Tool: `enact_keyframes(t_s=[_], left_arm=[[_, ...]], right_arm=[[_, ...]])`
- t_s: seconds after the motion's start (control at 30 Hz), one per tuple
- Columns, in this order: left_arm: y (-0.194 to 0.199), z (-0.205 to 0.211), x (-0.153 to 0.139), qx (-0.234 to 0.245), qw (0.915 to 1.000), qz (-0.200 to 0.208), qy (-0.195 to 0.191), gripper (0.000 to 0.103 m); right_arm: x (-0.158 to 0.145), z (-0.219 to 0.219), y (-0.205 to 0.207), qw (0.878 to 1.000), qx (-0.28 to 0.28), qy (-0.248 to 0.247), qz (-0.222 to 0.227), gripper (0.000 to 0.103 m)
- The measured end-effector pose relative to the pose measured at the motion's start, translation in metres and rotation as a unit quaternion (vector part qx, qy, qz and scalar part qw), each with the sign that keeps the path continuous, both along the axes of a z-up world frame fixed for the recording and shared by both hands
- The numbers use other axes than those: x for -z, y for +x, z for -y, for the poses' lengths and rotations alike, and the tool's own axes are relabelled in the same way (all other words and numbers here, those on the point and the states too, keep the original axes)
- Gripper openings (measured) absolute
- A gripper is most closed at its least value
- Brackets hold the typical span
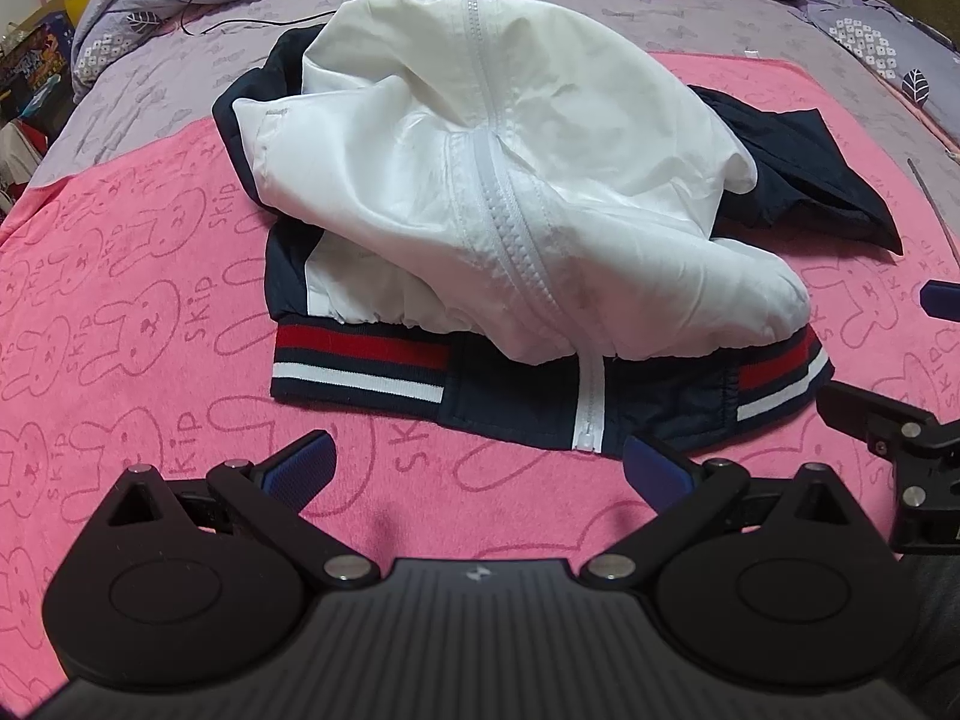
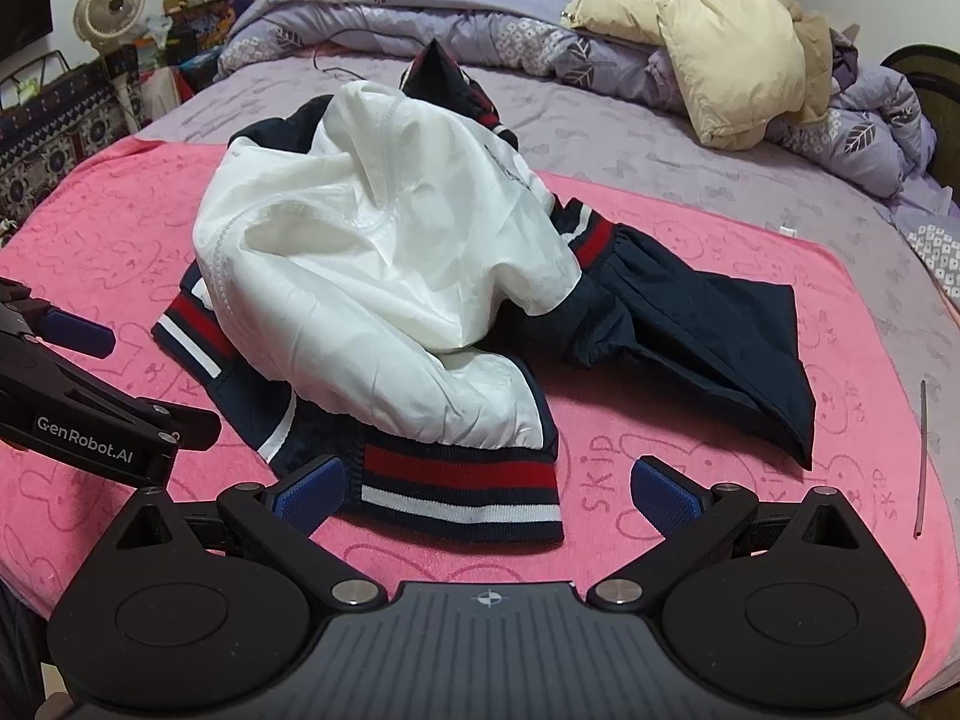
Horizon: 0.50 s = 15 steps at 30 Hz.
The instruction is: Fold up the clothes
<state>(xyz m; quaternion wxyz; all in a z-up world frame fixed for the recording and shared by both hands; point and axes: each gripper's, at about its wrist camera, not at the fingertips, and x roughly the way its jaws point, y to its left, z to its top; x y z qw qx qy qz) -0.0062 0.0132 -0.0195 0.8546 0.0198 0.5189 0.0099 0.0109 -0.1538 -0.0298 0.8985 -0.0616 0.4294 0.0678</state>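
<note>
A crumpled jacket [image 1: 480,192] lies on the pink towel [image 1: 132,276]; left gripper [image 1: 477,471] and right gripper [image 2: 486,492] hover near its hem, jaws open, empty.

A jacket [image 2: 384,276] lies bunched in the middle of the frame on a towel [image 2: 120,240], which is spread over the bed [image 2: 660,138]. Its hem [image 2: 456,492] is at the lower middle, nearest the camera, and a sleeve [image 2: 720,348] trails off to the right. Behind it, at the top of the frame, a quilt [image 2: 480,30] runs across the bed, with a padded coat [image 2: 708,42] on it at upper right. A fan [image 2: 108,9] stands beside the bed at upper left. A thin rod [image 2: 921,456] lies on the towel at the right edge.
</note>
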Motion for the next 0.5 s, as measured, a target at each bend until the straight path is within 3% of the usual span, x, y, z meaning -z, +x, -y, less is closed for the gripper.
enact_keyframes(t_s=[0.27, 0.37, 0.5], left_arm=[[0.000, -0.007, 0.004, -0.005, 1.0000, 0.003, 0.004, 0.103], [0.000, -0.020, 0.009, -0.012, 0.9999, 0.004, 0.010, 0.103], [0.007, -0.043, 0.023, -0.033, 0.9991, 0.003, 0.025, 0.103]], right_arm=[[0.006, 0.008, -0.007, 1.000, 0.004, 0.004, 0.023, 0.103], [0.020, 0.023, -0.015, 0.999, 0.014, 0.006, 0.032, 0.103], [0.046, 0.039, -0.013, 0.999, 0.026, 0.018, 0.009, 0.103]])
